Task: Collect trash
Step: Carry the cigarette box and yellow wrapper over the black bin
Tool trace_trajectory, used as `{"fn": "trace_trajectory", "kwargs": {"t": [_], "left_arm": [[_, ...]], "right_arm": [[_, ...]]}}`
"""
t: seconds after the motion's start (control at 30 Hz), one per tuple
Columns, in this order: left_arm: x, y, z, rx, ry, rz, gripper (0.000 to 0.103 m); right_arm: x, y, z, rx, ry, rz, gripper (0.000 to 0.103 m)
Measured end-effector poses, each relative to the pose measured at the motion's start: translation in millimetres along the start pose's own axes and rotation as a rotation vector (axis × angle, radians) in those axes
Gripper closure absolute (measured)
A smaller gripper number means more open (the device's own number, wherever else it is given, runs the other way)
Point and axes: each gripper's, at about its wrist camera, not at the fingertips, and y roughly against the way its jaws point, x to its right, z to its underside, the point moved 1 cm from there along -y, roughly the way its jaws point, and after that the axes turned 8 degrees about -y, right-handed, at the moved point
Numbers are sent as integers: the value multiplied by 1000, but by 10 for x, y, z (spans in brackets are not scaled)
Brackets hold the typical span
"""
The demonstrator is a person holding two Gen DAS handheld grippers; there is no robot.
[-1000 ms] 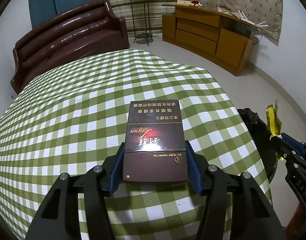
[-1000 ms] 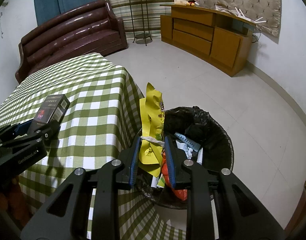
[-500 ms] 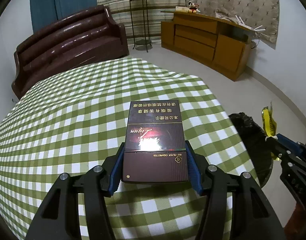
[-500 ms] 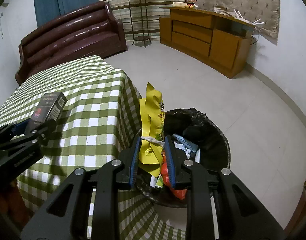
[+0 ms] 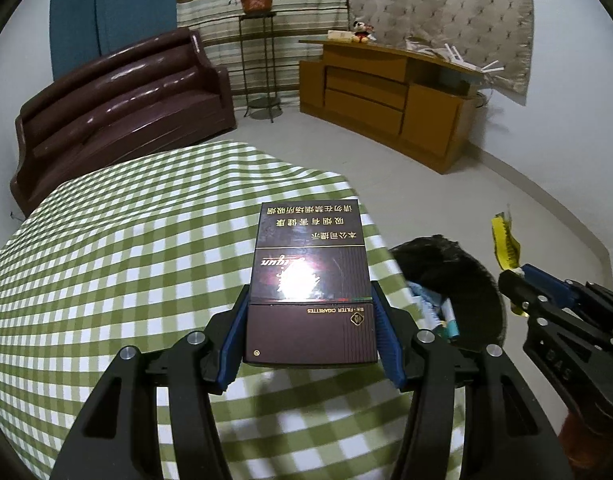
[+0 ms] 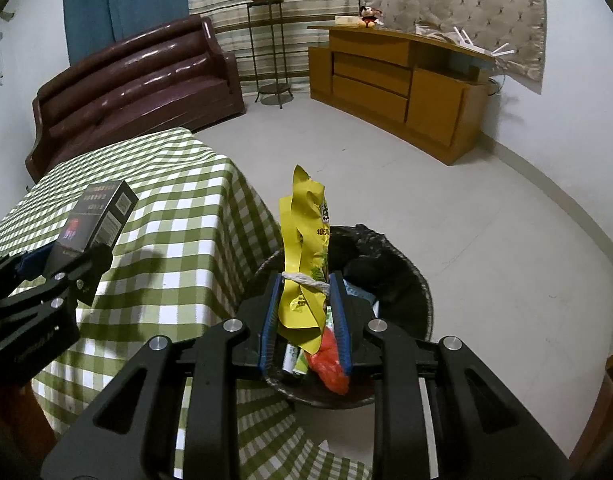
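Between the blue pads of the left gripper, a glossy maroon cigarette pack marked "FILTER CIGARETTES" is pinched above the green-checked tablecloth. Right gripper clamps a crinkled yellow wrapper, its print mostly unreadable, over the black-lined trash basket, whose contents lie partly hidden.
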Motion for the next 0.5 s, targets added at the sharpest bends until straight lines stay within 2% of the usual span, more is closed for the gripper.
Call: {"fn": "trace_trajectory", "kwargs": {"t": [0.5], "left_arm": [[553,103,-92,51,-61,61,48]], "right_arm": [[390,231,-27,44,-50,49,79]]}}
